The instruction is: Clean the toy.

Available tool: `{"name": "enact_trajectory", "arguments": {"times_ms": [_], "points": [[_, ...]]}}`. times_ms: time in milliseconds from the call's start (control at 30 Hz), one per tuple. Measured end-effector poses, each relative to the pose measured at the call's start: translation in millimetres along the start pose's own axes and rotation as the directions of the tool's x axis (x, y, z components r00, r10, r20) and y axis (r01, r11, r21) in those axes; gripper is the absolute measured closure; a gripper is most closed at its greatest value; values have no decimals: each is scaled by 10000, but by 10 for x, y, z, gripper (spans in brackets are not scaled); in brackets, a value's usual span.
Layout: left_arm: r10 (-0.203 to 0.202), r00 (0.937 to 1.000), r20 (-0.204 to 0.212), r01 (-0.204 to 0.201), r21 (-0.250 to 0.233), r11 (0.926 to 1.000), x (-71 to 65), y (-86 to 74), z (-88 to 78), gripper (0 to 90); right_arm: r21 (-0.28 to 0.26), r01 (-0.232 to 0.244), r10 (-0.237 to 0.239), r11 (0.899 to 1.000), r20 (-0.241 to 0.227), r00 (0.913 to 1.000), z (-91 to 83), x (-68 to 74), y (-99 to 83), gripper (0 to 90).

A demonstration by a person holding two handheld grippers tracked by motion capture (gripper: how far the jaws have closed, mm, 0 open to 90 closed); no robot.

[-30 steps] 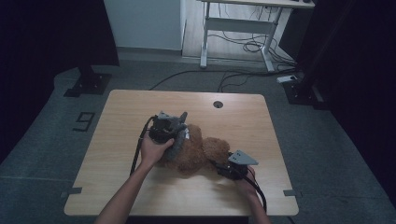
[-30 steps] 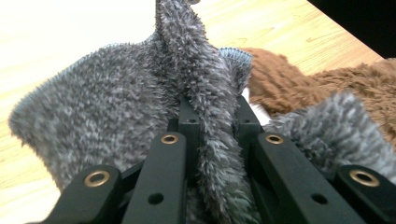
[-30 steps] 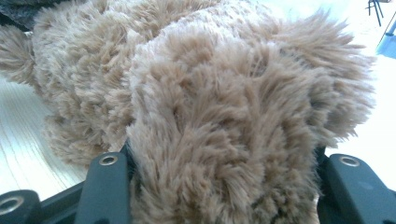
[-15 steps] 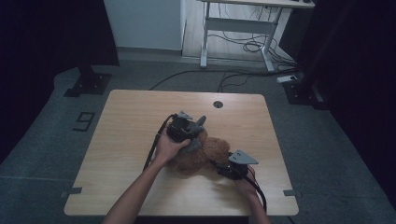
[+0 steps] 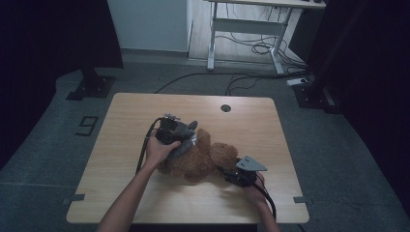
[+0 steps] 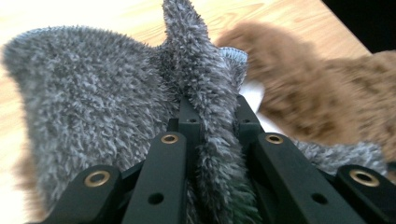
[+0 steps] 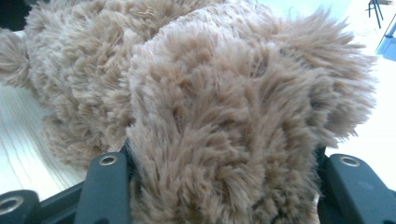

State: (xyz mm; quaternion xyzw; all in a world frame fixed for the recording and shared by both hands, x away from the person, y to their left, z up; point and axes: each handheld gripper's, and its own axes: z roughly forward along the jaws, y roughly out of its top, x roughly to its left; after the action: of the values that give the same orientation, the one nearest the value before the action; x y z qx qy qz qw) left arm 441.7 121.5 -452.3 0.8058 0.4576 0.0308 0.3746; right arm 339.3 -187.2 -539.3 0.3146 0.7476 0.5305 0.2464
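Right now a brown teddy bear [image 5: 200, 158] lies near the middle of the wooden table [image 5: 121, 193], a little toward the person's side, with a grey fuzzy cloth [image 5: 186, 145] draped against its left end. The left tool [image 5: 180, 137] sits at that end, gripped by the person's left hand [image 5: 157, 150], and its jaws are pinched tight on a fold of the grey cloth [image 6: 205, 116] — in the left gripper view the fold stands up between the two black jaws while the rest of the cloth spreads out to the left over the wood. Brown fur shows just behind the cloth there, blurred.

On the other side, the right tool [image 5: 231, 175] lies low at the bear's right end, its grey three-cornered plate on top and its cable trailing back toward the table's near edge. Its jaws stand about half apart and are filled with the bear's fur [image 7: 224, 140] — a thick brown part pressed between them, though I cannot tell which part of the bear it is.
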Motion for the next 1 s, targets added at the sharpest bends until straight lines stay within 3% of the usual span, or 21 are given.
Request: {"name": "enact_trajectory", "arguments": {"times_ms": [233,333,433,500,567,600,633,700,833,900,967,1000], "points": [[-49,9981,-611,35,-225,9997,157,-177,-168,785,-12,-10,10,10000,-10,10000,0,-4,-1,415],[-33,9973,-732,13,-275,9996,157,-190,-214,786,-11,-16,16,10000,6,10000,0,-2,0,415],[216,9969,-757,-263,-618,9977,64,-160,-301,787,3,-50,50,10000,15,10000,-1,-6,0,415],[760,9961,-449,-807,-1146,9901,-189,-69,-378,788,-23,-102,102,9999,15,9999,3,-10,-1,414],[1381,9900,-281,-1408,-1590,9772,-431,23,-405,788,-15,-128,128,9999,27,9999,5,-9,1,414],[1381,9900,-281,-1408,-1590,9772,-431,23,-405,787,-21,-116,116,9999,29,9999,6,-10,1,414],[2007,9795,-156,-1998,-1960,9600,-691,123,-395,787,-21,-120,120,9999,35,9999,5,-9,1,414],[2590,9658,-107,-2557,-2025,9453,-930,227,-323,787,-26,-109,109,9999,46,9999,5,-8,1,414],[2952,9543,476,-2859,-1437,9474,-1273,374,52,785,-39,-98,98,9999,62,9999,5,-6,1,414],[2941,9536,640,-2888,-809,9540,-1363,386,298,784,-33,-79,79,10000,75,9999,3,-1,0,414],[2811,9566,773,-2824,68,9593,-1367,355,527,783,1,-40,40,10000,94,9999,-1,3,0,413],[2685,9593,879,-2705,105,9627,-1335,327,592,781,18,-30,30,10000,96,9999,-2,4,0,412]]}}
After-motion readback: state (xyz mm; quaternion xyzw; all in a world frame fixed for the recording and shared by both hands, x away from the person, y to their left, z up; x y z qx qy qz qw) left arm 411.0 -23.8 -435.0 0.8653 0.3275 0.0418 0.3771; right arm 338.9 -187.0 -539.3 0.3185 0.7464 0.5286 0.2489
